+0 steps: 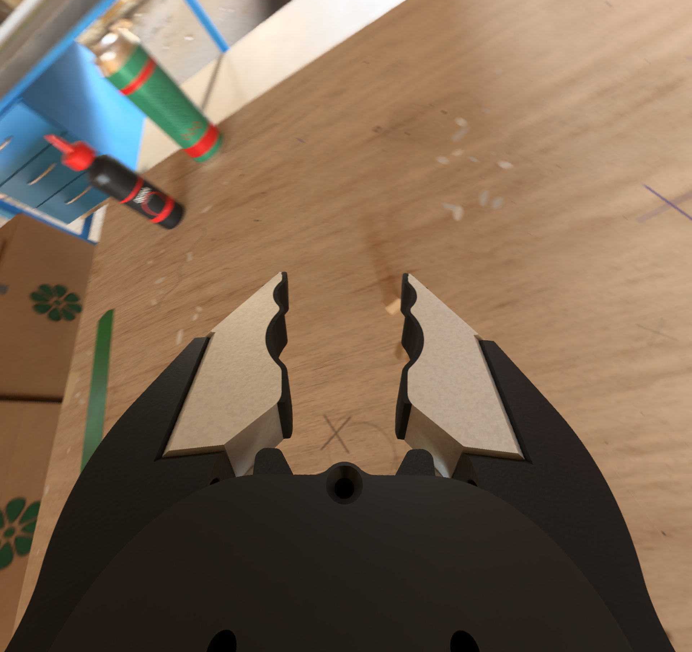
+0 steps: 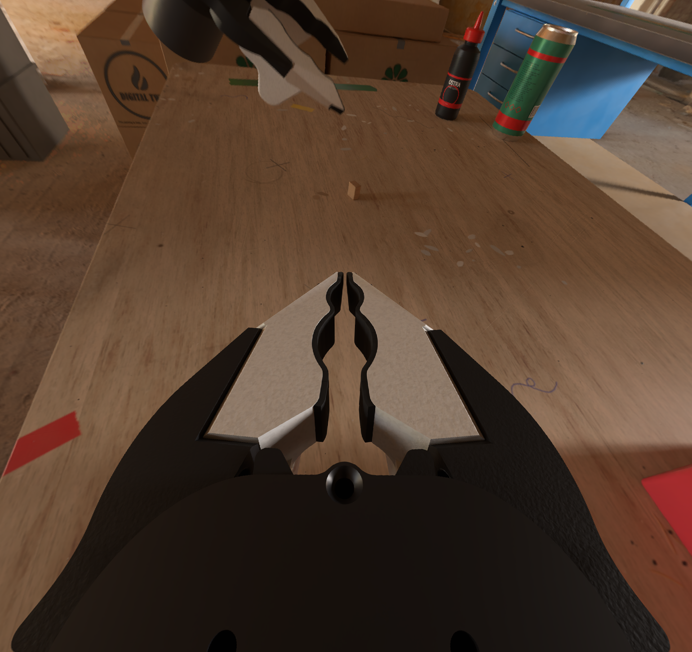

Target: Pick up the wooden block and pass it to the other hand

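A small wooden block stands on the wooden table near its middle. My left gripper is open and empty, hovering above the table. In its own view only a corner of the block shows, beside the inner edge of the right finger and beyond the tips. In the right wrist view the left gripper hangs high over the far part of the table, tilted down, well above and behind the block. My right gripper is shut and empty, low over the near table, with the block straight ahead of it.
A black bottle with a red cap and a green can stand at the table's far right edge, next to a blue cabinet. Cardboard boxes stand beyond the far end. Red tape and a red sheet lie near me.
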Tool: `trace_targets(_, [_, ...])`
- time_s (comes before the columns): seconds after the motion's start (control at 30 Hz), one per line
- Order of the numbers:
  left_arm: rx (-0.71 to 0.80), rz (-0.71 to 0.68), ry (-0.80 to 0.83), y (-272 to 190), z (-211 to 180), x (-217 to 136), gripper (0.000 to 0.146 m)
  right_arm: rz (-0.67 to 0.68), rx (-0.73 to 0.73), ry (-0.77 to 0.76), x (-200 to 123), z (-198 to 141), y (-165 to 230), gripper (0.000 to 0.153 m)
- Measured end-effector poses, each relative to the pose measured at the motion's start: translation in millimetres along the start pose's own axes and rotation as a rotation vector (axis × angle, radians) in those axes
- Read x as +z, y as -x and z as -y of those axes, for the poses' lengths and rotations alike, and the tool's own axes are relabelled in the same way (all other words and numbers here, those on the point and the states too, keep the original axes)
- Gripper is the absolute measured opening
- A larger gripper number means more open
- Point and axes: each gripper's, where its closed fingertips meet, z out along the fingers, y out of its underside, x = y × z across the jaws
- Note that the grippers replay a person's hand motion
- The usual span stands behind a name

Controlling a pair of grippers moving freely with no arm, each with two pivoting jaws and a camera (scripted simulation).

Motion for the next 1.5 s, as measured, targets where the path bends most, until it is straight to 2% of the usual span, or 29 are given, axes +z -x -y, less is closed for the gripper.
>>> trace_targets(0.07, [-0.070,0.049,-0.005,22,-1,-2,0.069,0.011,0.022,-0.023,-4,-1,1,0.002])
trace_targets(0.17, [-0.161,0.048,0.147,32,-30,16,0.088,0.023,0.046,-0.044,-7,1,2,0.002])
trace_targets(0.2, [-0.186,0.041,0.159,30,-36,21,0.089,0.022,0.050,-0.048,-9,1,3,0.002])
trace_targets(0.27, [-0.226,0.041,0.163,25,-44,27,0.081,0.018,0.058,-0.047,-11,0,4,0.001])
trace_targets(0.37, [-0.231,0.081,0.145,22,-52,32,0.044,0.020,0.074,-0.039,-12,-4,7,0.001])
trace_targets(0.4, [-0.224,0.096,0.139,22,-52,32,0.037,0.024,0.080,-0.038,-12,-6,8,0.001])
trace_targets(0.53, [-0.203,0.136,0.160,28,-58,22,0.031,0.031,0.089,-0.035,-13,-8,10,0.000])
trace_targets(0.63, [-0.176,0.109,0.169,35,-69,8,0.029,0.032,0.088,-0.038,-14,-7,11,0.000])
trace_targets(0.77, [-0.227,0.030,0.134,53,-91,-17,0.026,0.034,0.083,-0.039,-14,-6,13,0.000])
trace_targets(0.9, [-0.247,0.030,0.108,70,-117,-27,0.022,0.037,0.078,-0.033,-11,-7,14,0.000])
trace_targets(1.03, [-0.257,0.039,0.060,74,-123,-30,0.020,0.037,0.072,-0.025,-10,-8,16,0.000])
trace_targets(1.1, [-0.254,0.038,0.053,74,-121,-32,0.020,0.030,0.061,-0.021,-10,-8,16,0.000])
trace_targets(1.17, [-0.251,0.062,0.020,74,-106,-42,0.033,0.021,0.055,-0.019,-11,-7,15,0.000])
trace_targets(1.2, [-0.231,0.098,-0.027,76,-90,-51,0.039,0.018,0.055,-0.020,-12,-7,14,0.000])
trace_targets(1.27, [-0.168,0.126,-0.140,70,-51,-67,0.040,0.018,0.061,-0.026,-13,-7,13,0.000])
trace_targets(1.37, [-0.144,-0.078,-0.164,36,-7,-60,0.040,0.027,0.074,-0.032,-14,-7,13,0.000])
trace_targets(1.5, [-0.089,-0.288,-0.055,-5,8,-12,0.041,0.027,0.071,-0.030,-15,-9,13,0.000])
